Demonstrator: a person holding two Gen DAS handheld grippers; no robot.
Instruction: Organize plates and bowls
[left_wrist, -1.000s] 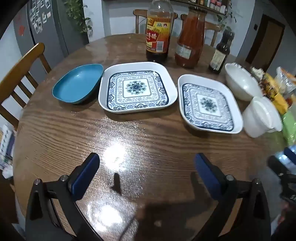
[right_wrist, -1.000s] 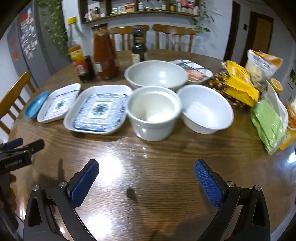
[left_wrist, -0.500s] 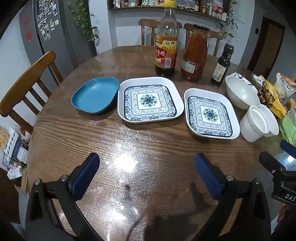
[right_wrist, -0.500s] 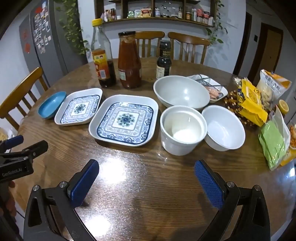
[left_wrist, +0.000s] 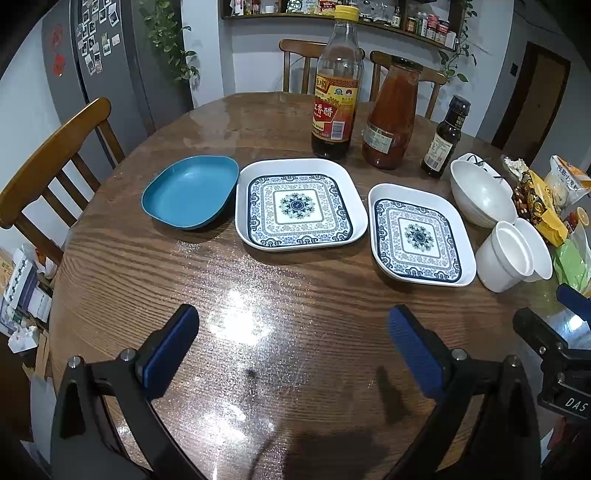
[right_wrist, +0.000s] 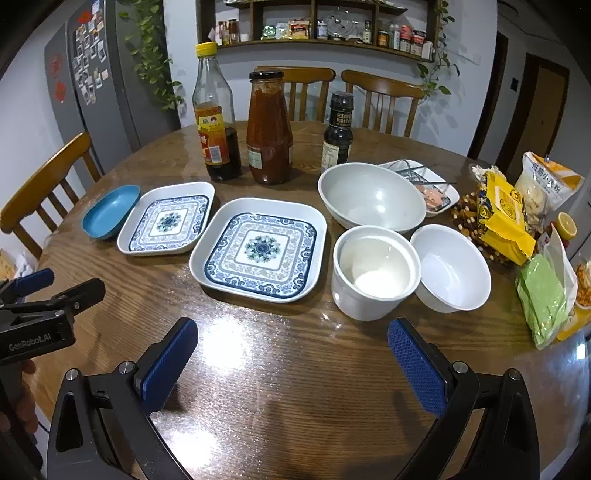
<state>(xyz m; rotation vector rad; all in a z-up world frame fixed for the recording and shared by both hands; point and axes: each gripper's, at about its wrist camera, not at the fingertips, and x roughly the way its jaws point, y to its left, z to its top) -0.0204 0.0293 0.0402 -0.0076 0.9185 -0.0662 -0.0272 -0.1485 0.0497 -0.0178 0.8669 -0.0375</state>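
On the round wooden table stand a blue dish (left_wrist: 190, 194), two square blue-patterned white plates, one left (left_wrist: 301, 203) and one right (left_wrist: 419, 234), a large white bowl (right_wrist: 371, 195), a white cup-like pot (right_wrist: 375, 271) and a small white bowl (right_wrist: 452, 267). My left gripper (left_wrist: 291, 332) is open and empty above the table's near edge, short of the plates. My right gripper (right_wrist: 291, 343) is open and empty in front of the right plate (right_wrist: 260, 249) and the pot.
Three bottles stand behind the plates: vinegar (left_wrist: 336, 88), red sauce (left_wrist: 393, 114), dark sauce (left_wrist: 445, 136). Snack bags (right_wrist: 506, 218) and a green packet (right_wrist: 543, 299) lie at the right. A small dish with utensils (right_wrist: 424, 182) sits behind the large bowl. Wooden chairs (left_wrist: 51, 155) ring the table.
Both grippers have pulled back and risen, so the dishes look smaller and farther. Both stay open and empty. Nothing on the table has moved.
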